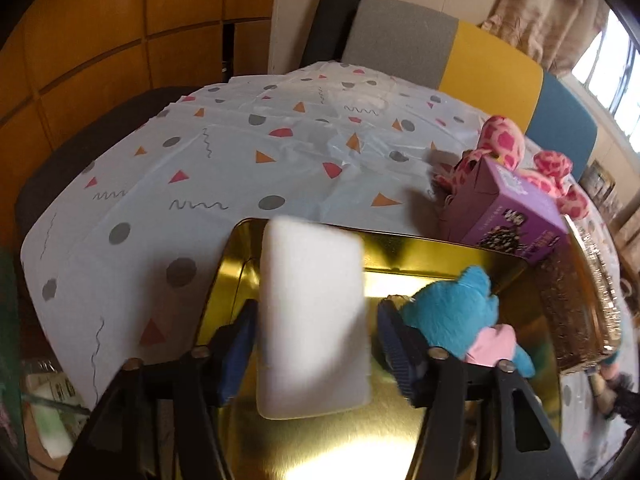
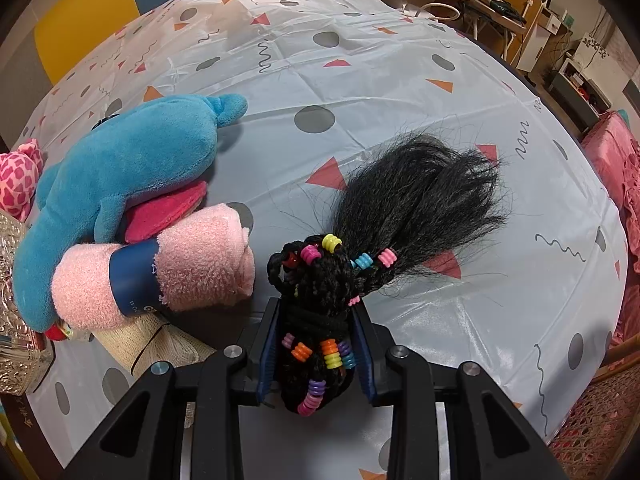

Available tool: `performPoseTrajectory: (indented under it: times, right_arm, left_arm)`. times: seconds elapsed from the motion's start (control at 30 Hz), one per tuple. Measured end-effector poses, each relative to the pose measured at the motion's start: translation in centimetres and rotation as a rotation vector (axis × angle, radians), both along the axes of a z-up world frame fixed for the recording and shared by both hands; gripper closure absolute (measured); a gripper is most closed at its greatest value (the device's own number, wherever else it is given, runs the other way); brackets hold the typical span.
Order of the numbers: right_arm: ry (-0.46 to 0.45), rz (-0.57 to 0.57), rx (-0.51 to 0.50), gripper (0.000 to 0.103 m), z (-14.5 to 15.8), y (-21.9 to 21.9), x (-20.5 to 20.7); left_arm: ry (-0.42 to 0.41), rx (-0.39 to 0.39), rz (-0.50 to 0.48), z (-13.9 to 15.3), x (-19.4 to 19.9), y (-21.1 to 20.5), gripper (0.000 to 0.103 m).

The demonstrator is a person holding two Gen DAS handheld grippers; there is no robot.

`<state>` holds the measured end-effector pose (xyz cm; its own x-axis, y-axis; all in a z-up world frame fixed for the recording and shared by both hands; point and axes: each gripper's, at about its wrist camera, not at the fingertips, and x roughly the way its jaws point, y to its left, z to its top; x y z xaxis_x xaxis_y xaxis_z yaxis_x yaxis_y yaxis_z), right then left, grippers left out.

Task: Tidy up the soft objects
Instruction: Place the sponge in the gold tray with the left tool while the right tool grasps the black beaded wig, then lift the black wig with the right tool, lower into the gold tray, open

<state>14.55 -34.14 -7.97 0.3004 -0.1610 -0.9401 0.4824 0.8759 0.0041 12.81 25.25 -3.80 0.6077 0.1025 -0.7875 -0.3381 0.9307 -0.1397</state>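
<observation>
In the left wrist view a white sponge (image 1: 312, 316) sits between the blue pads of my left gripper (image 1: 314, 344), above a gold tray (image 1: 420, 252); the pads stand apart at its sides, so grip is unclear. A blue plush (image 1: 452, 312) lies at the tray's right. In the right wrist view my right gripper (image 2: 316, 344) is shut on a black braided hairpiece with coloured beads (image 2: 320, 320), its loose hair (image 2: 420, 192) spread on the tablecloth. The blue plush (image 2: 120, 176), a rolled pink towel (image 2: 160, 272) and a pink cloth (image 2: 164, 212) lie left of it.
A purple box (image 1: 508, 208) and a pink spotted plush (image 1: 504, 140) stand behind the tray, with an ornate gold tin (image 1: 576, 304) at its right. The tin (image 2: 16, 320) and a cream mesh roll (image 2: 152, 340) sit at left in the right wrist view.
</observation>
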Motion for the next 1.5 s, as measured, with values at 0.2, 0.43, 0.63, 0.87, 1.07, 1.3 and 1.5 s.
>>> performPoseTrajectory:
  times: [0.2,0.43,0.63,0.87,1.07,1.3,1.5]
  right_arm:
    - [0.001,0.001,0.0,0.07,0.1,0.0,0.0]
    - [0.008,0.007,-0.007,0.068,0.0,0.2,0.3]
    - [0.007,0.013,-0.012,0.069,0.0,0.3,0.3]
    - [-0.017,0.009,0.027,0.071,0.3,-0.2,0.0]
    - [-0.097,0.011,0.038,0.071,1.7,-0.4,-0.7]
    - [-0.272,0.045,0.132,0.071,4.3,-0.2,-1.9]
    - [-0.389,0.21,0.188,0.071,7.1,3.5,-3.0]
  left_arm:
    - [0.02,0.036,-0.016,-0.9,1.6,-0.4,0.017]
    - [-0.092,0.112,0.006,1.6,-1.7,-2.1,0.0]
    - [-0.211,0.149,0.03,4.2,-5.6,-4.2,0.0]
    - [-0.255,0.108,0.013,5.3,-8.0,-6.2,0.0]
    - [-0.244,0.122,0.016,5.1,-9.0,-7.4,0.0]
    - [-0.223,0.124,0.018,4.7,-9.6,-7.7,0.0]
    - [-0.216,0.077,-0.005,4.3,-10.0,-7.4,0.0]
